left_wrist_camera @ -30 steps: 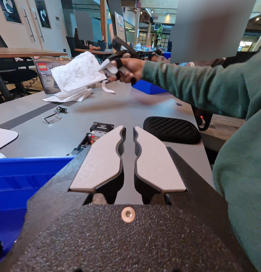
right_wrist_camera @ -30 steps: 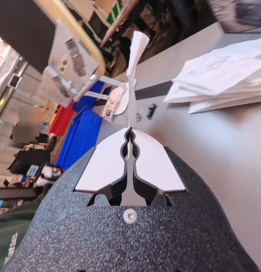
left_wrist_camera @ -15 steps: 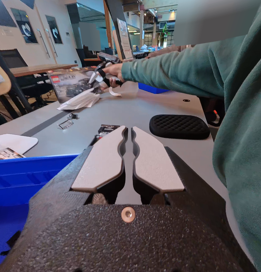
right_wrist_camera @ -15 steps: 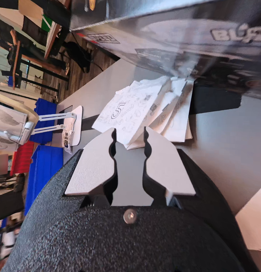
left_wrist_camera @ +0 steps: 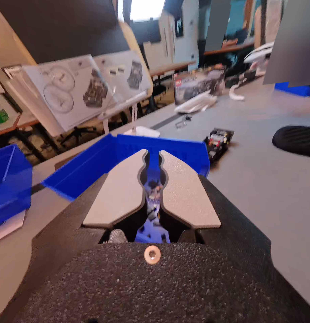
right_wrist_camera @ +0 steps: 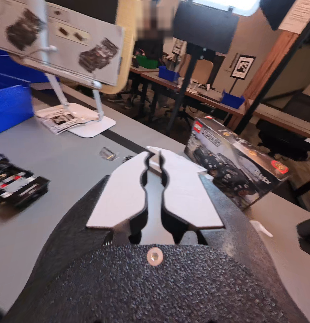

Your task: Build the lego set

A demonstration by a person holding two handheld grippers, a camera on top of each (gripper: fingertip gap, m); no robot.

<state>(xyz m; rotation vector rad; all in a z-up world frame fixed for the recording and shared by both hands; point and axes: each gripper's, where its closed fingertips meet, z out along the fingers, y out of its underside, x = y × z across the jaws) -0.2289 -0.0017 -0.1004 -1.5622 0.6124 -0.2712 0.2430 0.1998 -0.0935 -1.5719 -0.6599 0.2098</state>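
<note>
The left gripper (left_wrist_camera: pixel 153 154) is held slightly parted and empty above the blue bin (left_wrist_camera: pixel 91 167) of loose pieces. The half-built car (left_wrist_camera: pixel 218 139) is set just right of the bin. The right gripper (right_wrist_camera: pixel 154 154), also narrowly parted and empty, is pointed at white bags (right_wrist_camera: pixel 178 161) beside the set box (right_wrist_camera: pixel 238 162), beyond the bin.

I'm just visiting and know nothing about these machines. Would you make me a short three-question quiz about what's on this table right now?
1. True or false: the left tongs grip a brick.
2. What lies in the blue bin under the left tongs: A) loose small pieces, B) a folded cloth, C) nothing?
3. Fill in: the paper bags ahead of the right tongs lie beside the dark ____.

Key
1. False: the jaws stand slightly apart, with nothing between them.
2. A.
3. Box. The half-built car sits apart, off to the left.
</note>
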